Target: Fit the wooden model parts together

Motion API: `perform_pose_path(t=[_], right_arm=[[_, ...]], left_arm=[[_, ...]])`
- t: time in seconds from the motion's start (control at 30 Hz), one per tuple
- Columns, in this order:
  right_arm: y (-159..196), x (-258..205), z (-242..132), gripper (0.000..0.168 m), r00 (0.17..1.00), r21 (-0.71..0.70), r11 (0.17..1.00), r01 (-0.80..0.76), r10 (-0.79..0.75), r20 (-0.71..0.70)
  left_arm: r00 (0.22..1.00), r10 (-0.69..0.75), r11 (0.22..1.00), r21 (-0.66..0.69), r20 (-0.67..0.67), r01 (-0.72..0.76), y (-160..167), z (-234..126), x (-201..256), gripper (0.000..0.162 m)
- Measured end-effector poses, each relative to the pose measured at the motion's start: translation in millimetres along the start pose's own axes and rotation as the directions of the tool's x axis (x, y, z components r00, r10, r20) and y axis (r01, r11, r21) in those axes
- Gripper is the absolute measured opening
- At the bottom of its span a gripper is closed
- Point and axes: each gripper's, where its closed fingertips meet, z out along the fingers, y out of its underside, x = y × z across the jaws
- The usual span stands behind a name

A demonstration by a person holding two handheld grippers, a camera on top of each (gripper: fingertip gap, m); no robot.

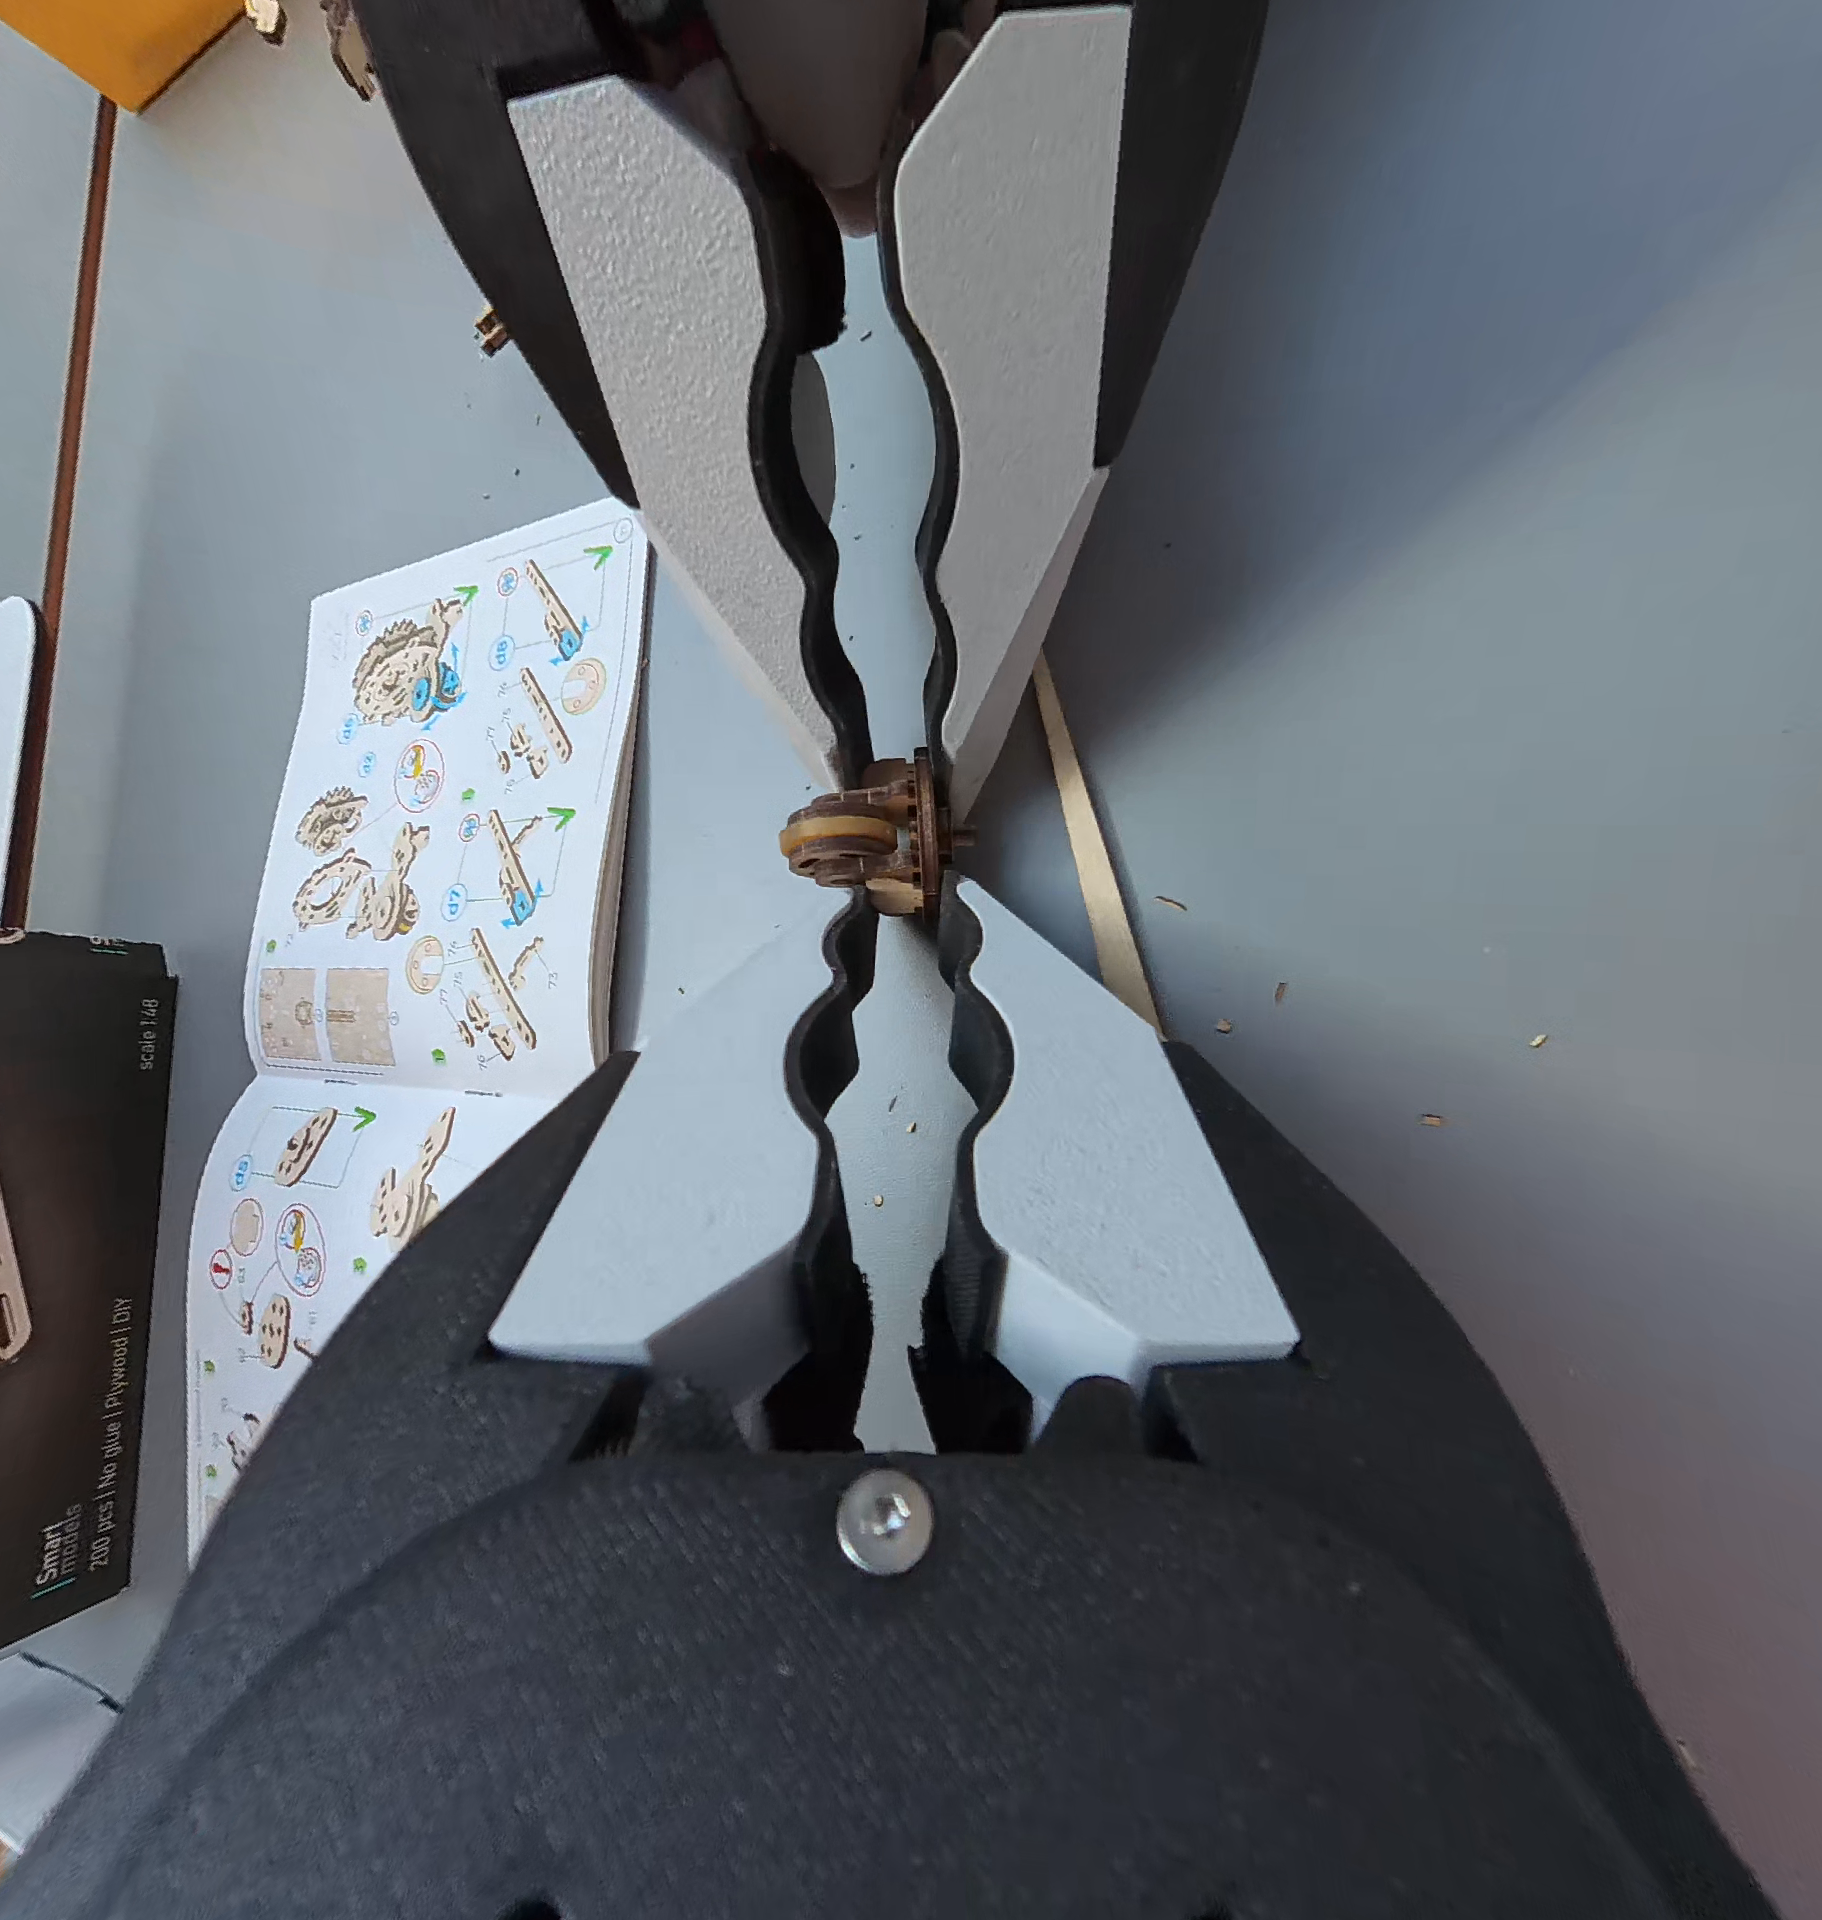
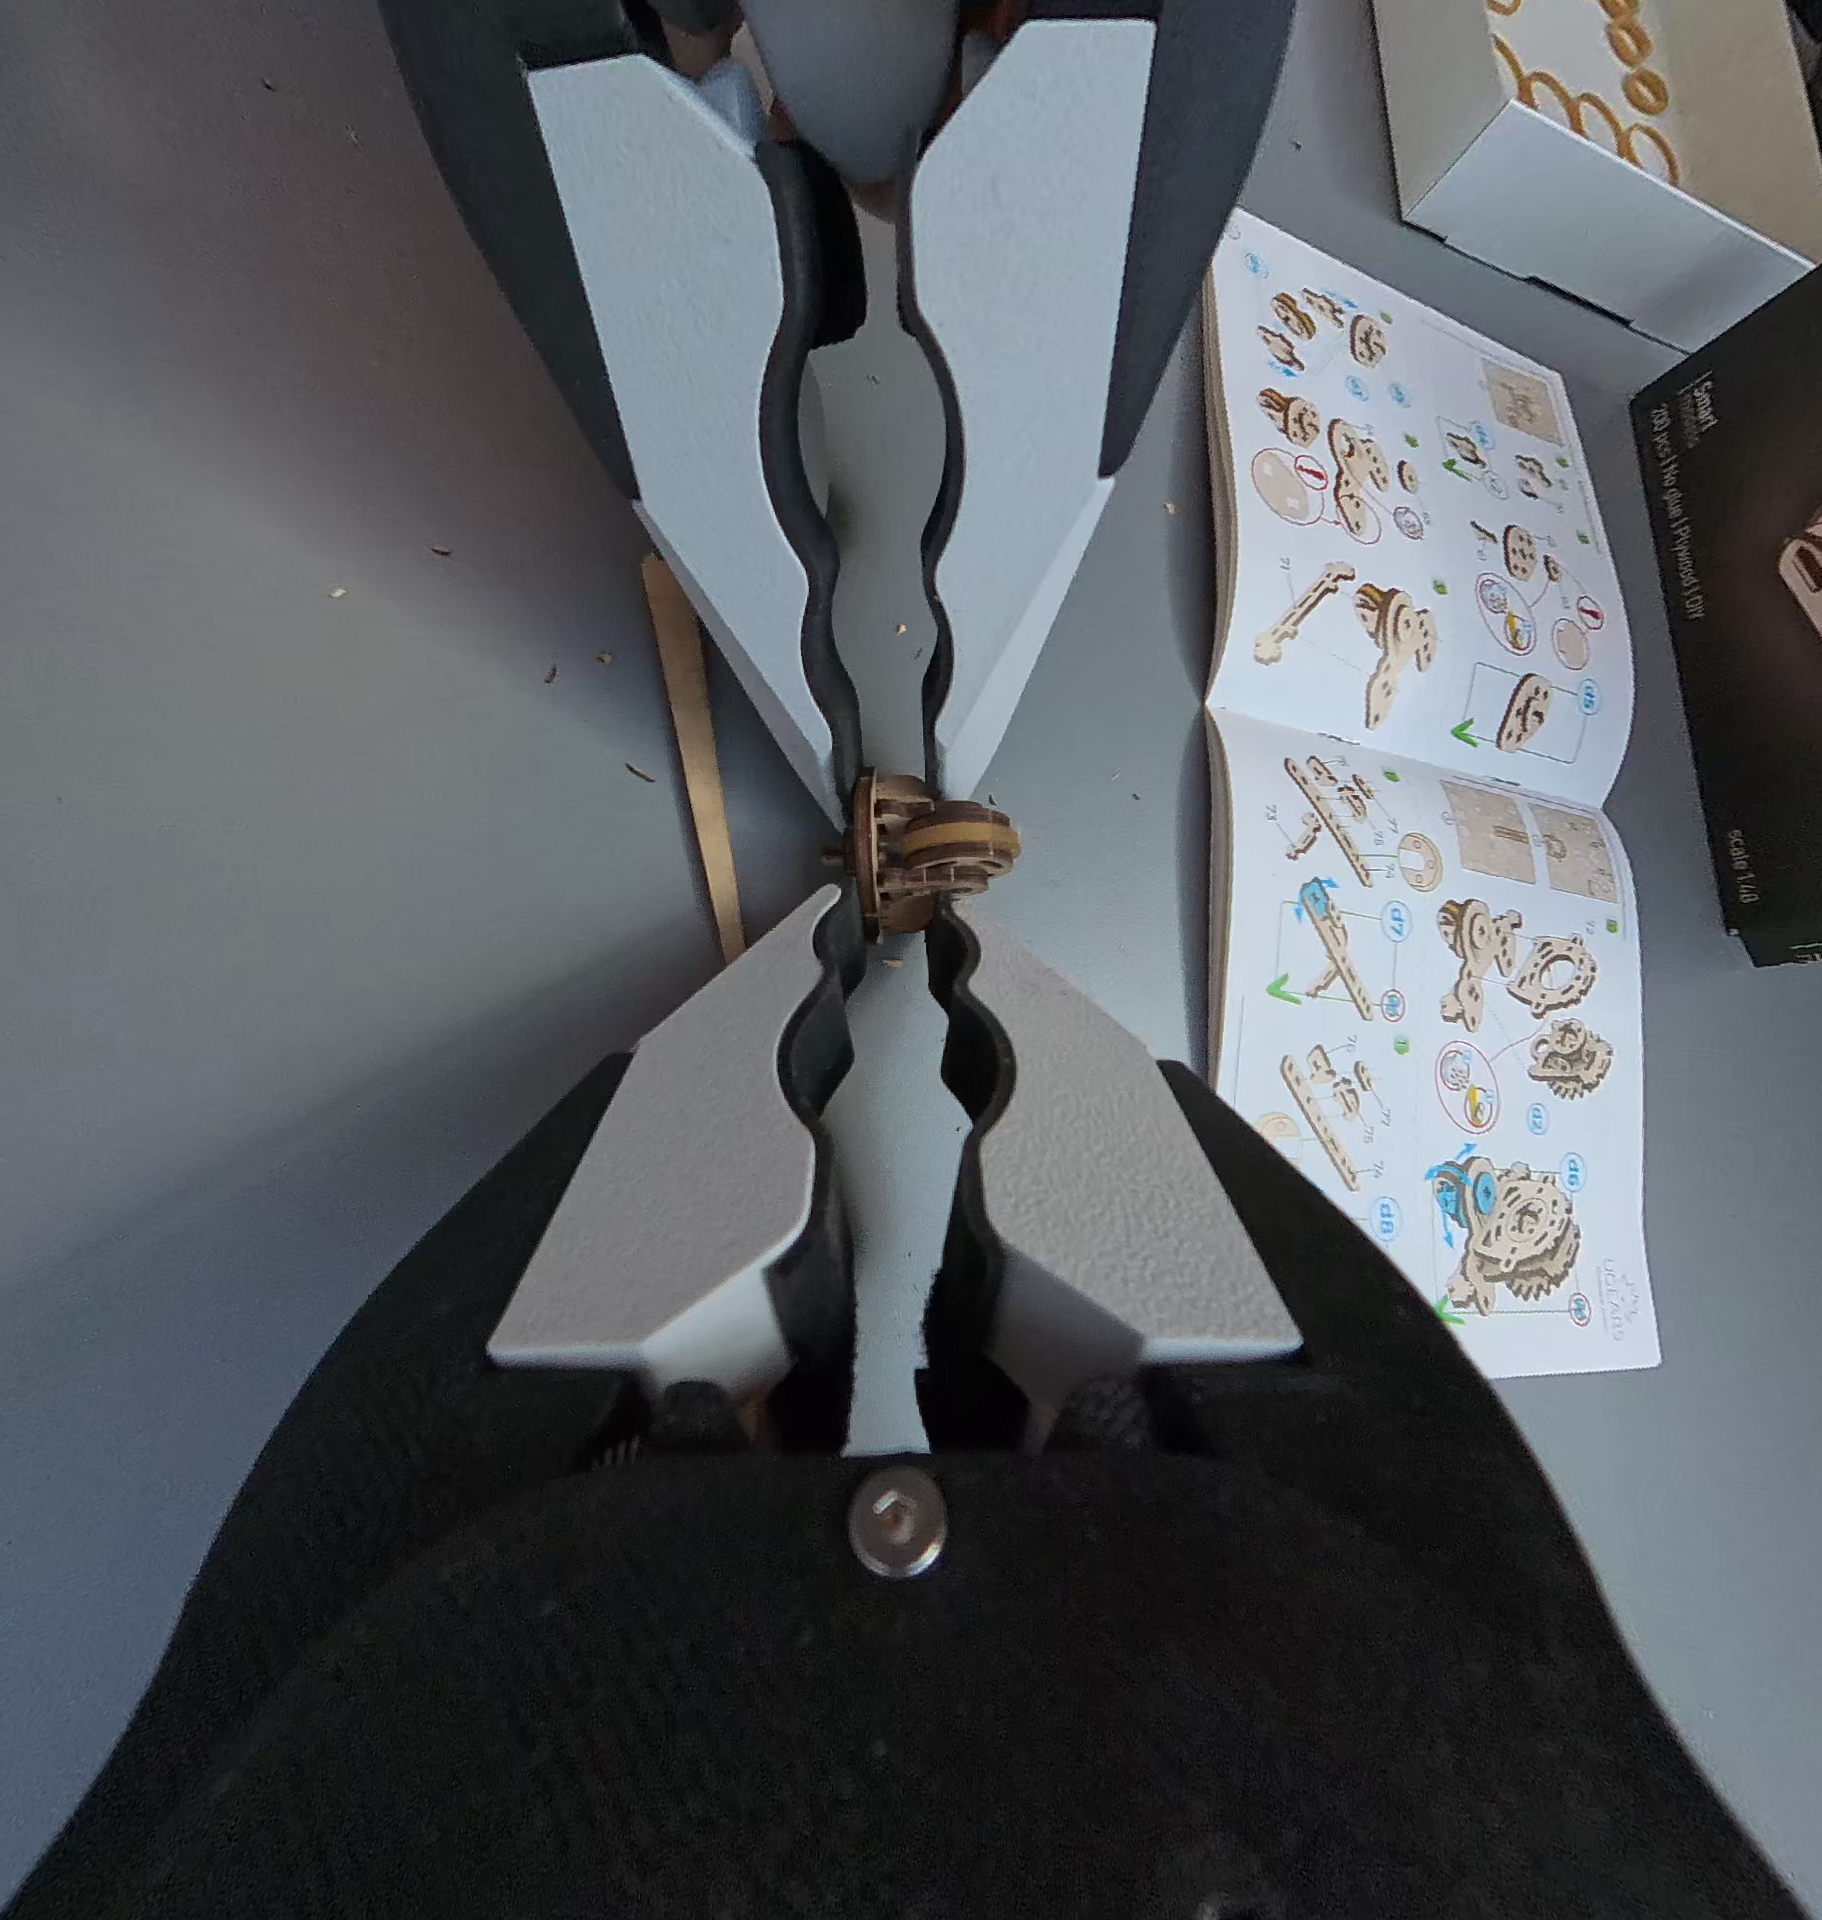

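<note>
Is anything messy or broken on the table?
Nothing looks broken. Small wood crumbs are scattered over the grey table, likely bits from the kit. The left claw and right claw meet tip to tip on the small wooden assembly. The open booklet lies flat.

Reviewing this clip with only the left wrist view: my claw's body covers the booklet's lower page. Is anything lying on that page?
Observer: No. The right wrist view shows the booklet open flat, with both pages bare.
Operator: Is there anything near the black box that I'm missing?
Observer: A white box with tan ring shapes on top sits beyond the booklet's far end, beside the black box.
Operator: Does the right claw's own camera show its grip?
Observer: Yes. The right claw is pinched on the disc edge of the wooden assembly, whose roller end sticks out toward the booklet.
</note>
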Motion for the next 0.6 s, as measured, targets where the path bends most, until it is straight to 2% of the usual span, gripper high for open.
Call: perform_pose_path(t=[0.23, 0.33, 0.4, 0.6], right_arm=[[-0.1, -1.2, -0.4, 0.01, 1.0, -0.007, 1.0, 0.02, -0.02, -0.004], [1.1, -1.0, -0.2, 0.011, 0.999, 0.01, 1.0, -0.022, 0.022, 0.033], [1.4, -0.6, -0.6, 0.012, 0.999, 0.025, 0.999, 0.022, -0.023, 0.026], [2.2, -0.9, -1.2, 0.012, 0.999, 0.039, 0.999, 0.003, -0.004, 0.038]], left_arm=[[1.0, 0.005, 1.0, -0.001, -0.006, -0.005, -0.3, -0.3, 1.1, 0.01], [0.999, -0.018, 0.999, 0.05, -0.051, 0.02, -1.0, -0.1, 1.4, 0.011], [0.997, -0.018, 0.995, 0.092, -0.075, 0.025, -1.5, -1.7, 2.6, 0.011], [0.995, -0.01, 0.994, 0.111, -0.096, 0.021, -2.2, -3.0, 6.1, 0.018]])
